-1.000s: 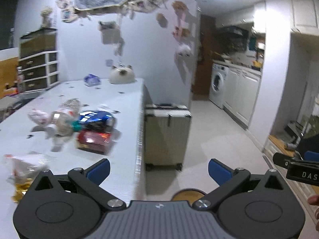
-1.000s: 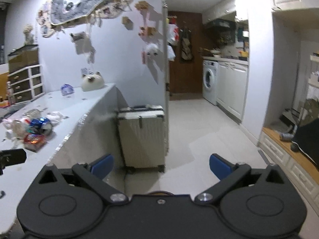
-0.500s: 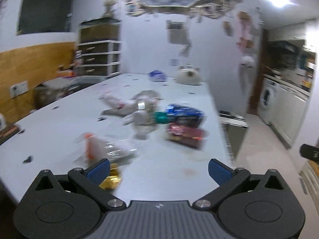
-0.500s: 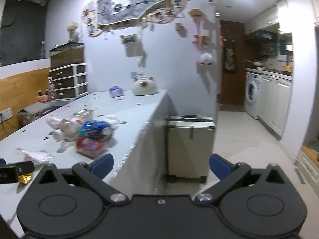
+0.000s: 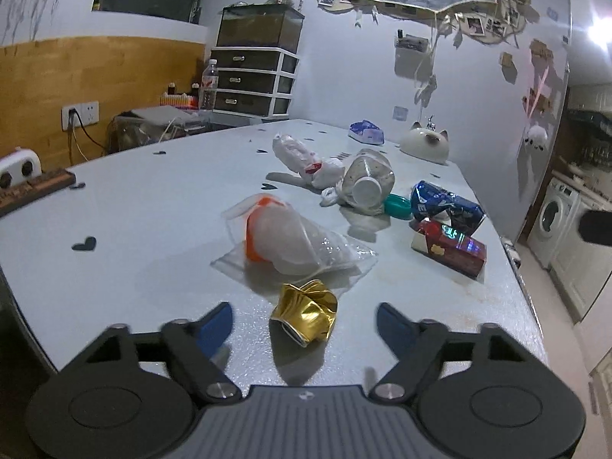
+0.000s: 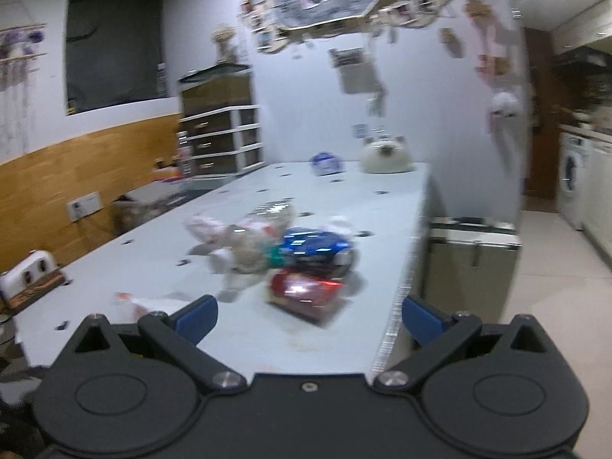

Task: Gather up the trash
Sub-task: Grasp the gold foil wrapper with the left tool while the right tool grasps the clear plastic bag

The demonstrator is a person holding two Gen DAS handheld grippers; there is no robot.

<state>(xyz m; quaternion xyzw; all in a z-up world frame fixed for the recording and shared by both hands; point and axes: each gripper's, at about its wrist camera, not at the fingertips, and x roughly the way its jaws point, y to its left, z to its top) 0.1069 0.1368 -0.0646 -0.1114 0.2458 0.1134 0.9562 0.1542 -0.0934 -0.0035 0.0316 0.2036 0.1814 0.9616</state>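
Observation:
Trash lies scattered on a pale table (image 5: 134,210). A crushed gold can (image 5: 305,313) sits between the blue fingertips of my left gripper (image 5: 305,323), whose jaws are closing; the pads stand clear of the can. Beyond it lie a clear plastic bag with an orange strip (image 5: 294,241), a red box (image 5: 449,246), a crumpled blue wrapper (image 5: 443,202), a crushed plastic bottle (image 5: 367,185) and a white bag (image 5: 302,155). My right gripper (image 6: 308,315) is open and empty, hovering near the table's front edge, with the red box (image 6: 306,292) and blue wrapper (image 6: 317,243) ahead, blurred.
A cat-shaped white object (image 5: 424,145) and a blue packet (image 5: 367,132) sit at the table's far end. A drawer unit (image 5: 252,84) stands at the back left. A suitcase (image 6: 472,260) stands on the floor right of the table, a washing machine (image 6: 572,178) beyond.
Both views swung left from the floor and suitcase onto the table. My left gripper came down over the gold can and its jaws narrowed. The right gripper moved nearer the trash.

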